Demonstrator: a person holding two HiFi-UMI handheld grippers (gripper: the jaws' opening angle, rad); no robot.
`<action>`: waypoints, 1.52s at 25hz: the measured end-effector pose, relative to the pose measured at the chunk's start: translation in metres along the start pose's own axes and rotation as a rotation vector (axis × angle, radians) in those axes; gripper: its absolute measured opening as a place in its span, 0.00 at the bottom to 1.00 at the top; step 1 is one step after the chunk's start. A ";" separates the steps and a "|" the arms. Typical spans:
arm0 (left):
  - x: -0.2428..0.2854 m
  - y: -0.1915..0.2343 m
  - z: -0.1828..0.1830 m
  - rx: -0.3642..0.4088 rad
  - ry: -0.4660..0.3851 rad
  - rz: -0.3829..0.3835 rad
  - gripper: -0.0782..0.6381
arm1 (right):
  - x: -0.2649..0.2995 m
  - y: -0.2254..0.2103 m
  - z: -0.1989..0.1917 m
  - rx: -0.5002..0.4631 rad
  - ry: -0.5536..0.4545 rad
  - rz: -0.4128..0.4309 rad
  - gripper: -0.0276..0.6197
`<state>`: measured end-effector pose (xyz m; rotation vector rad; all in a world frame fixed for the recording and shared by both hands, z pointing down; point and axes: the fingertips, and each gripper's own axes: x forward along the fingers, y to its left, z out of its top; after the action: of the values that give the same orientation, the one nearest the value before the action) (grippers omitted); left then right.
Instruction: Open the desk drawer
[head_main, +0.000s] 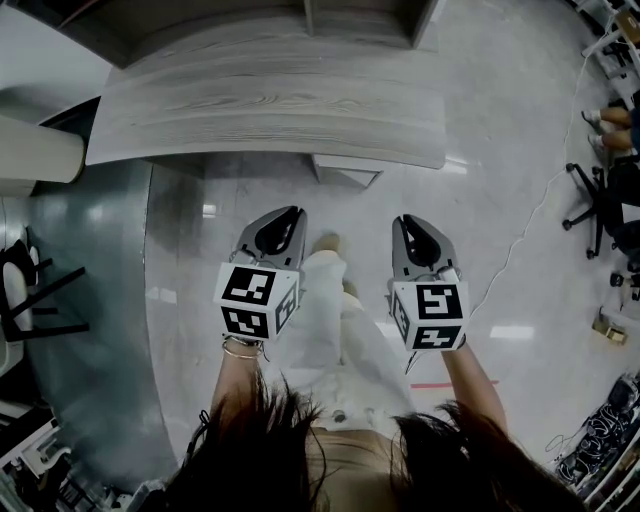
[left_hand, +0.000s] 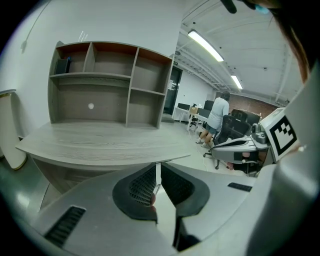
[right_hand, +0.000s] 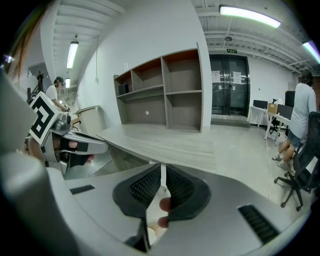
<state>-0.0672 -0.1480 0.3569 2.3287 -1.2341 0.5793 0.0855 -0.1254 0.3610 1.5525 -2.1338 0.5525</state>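
Observation:
A grey wood-grain desk (head_main: 270, 110) with an open shelf unit (left_hand: 110, 85) on its back stands in front of me. Under its front edge a pale boxy unit (head_main: 345, 170) shows; I cannot make out a drawer front or handle. My left gripper (head_main: 290, 214) and right gripper (head_main: 406, 224) hover side by side above the floor, short of the desk edge, both pointing at it. Both are shut with nothing between the pads. In the left gripper view the closed jaws (left_hand: 158, 169) aim at the desk top (left_hand: 100, 142); likewise in the right gripper view (right_hand: 163, 171).
A curved grey partition and a black chair (head_main: 35, 295) stand at the left. Office chairs (head_main: 600, 200) and a floor cable (head_main: 530, 225) lie to the right. A person (left_hand: 218, 112) stands far off by other desks. Glass doors (right_hand: 229, 85) are beyond the shelf unit.

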 end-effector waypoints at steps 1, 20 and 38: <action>0.003 0.001 -0.001 -0.002 0.001 0.001 0.13 | 0.003 -0.001 -0.001 0.003 0.004 0.000 0.08; 0.043 0.029 -0.021 -0.026 0.003 0.039 0.13 | 0.052 -0.014 -0.022 0.029 0.046 -0.019 0.08; 0.085 0.045 -0.049 -0.030 0.055 0.033 0.15 | 0.091 -0.025 -0.052 0.034 0.110 -0.038 0.09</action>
<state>-0.0688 -0.1995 0.4519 2.2563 -1.2499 0.6268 0.0908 -0.1742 0.4570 1.5402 -2.0190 0.6487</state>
